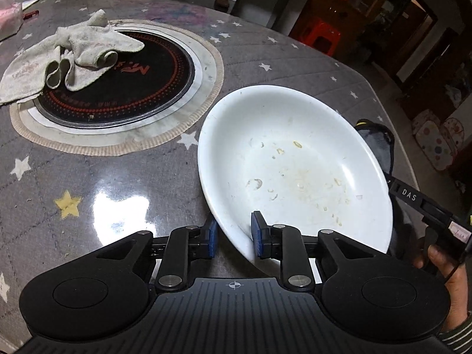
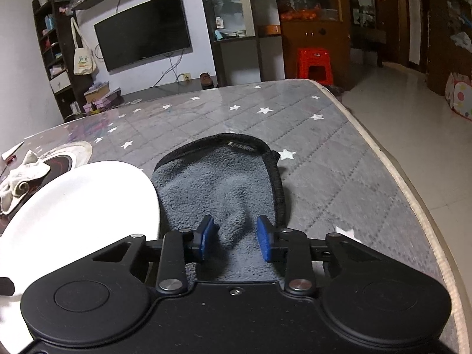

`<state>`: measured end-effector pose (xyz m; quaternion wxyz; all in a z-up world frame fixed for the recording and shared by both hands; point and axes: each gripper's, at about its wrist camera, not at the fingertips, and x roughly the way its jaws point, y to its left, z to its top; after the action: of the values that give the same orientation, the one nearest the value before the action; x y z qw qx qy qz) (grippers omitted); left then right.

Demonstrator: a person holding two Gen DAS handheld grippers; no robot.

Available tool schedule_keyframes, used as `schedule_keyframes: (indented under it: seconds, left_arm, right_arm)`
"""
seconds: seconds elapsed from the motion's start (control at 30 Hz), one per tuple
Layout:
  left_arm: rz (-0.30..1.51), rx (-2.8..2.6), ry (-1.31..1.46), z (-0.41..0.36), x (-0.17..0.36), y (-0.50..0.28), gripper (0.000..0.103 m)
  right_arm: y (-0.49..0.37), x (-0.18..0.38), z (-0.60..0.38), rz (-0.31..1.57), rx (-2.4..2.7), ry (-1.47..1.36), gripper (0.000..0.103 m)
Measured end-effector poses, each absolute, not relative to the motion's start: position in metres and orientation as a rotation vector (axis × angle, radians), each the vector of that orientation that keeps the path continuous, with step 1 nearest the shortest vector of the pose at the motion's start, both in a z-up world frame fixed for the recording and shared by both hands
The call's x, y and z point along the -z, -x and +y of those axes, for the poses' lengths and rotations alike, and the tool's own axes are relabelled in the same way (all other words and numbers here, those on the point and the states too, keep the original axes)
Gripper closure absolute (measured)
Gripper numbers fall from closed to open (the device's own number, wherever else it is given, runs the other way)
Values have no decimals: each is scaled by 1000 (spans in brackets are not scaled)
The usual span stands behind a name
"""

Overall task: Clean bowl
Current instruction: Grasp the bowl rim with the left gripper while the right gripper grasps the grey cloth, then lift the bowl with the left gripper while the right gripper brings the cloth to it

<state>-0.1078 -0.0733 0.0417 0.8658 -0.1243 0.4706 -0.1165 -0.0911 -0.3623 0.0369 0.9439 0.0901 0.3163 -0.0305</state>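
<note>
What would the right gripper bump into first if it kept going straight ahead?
Most likely the fluffy grey cloth with black trim, which lies between and just beyond the open right gripper. After it comes only the star-patterned grey table cover, though depth is hard to judge.

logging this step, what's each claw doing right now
left claw: shut on the bowl rim, bowl tilted up
right claw: open, over the grey cloth, gripping nothing

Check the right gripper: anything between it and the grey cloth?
Nothing visible. The right gripper is open with the grey cloth lying directly between and ahead of its fingers. The bowl sits to its left, held tilted by the left gripper.
</note>
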Motion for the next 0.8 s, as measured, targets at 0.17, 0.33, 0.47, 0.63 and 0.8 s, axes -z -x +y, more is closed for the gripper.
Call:
schedule_keyframes:
  seconds: [0.17,0.33,0.47,0.63,0.8]
  left_arm:
    - [985,244,227,-77,-43,107,79]
    - [956,247,202,-78,-46,103,80]
    - [934,244,171,-81,-49,95,81]
    - [938,232,156,-82,-45,79,82]
    - [932,235,126,-83,-46,63,82]
  right_arm:
    - [98,-37,-365,644,45,-208,83]
    - [115,-37,-364,640,28,-226,89]
    - [133,-37,-360,638,19,-220,89]
    - [153,-37,-355,635,10,-212,89]
    - [176,-38,-342,636,-27,-184,89]
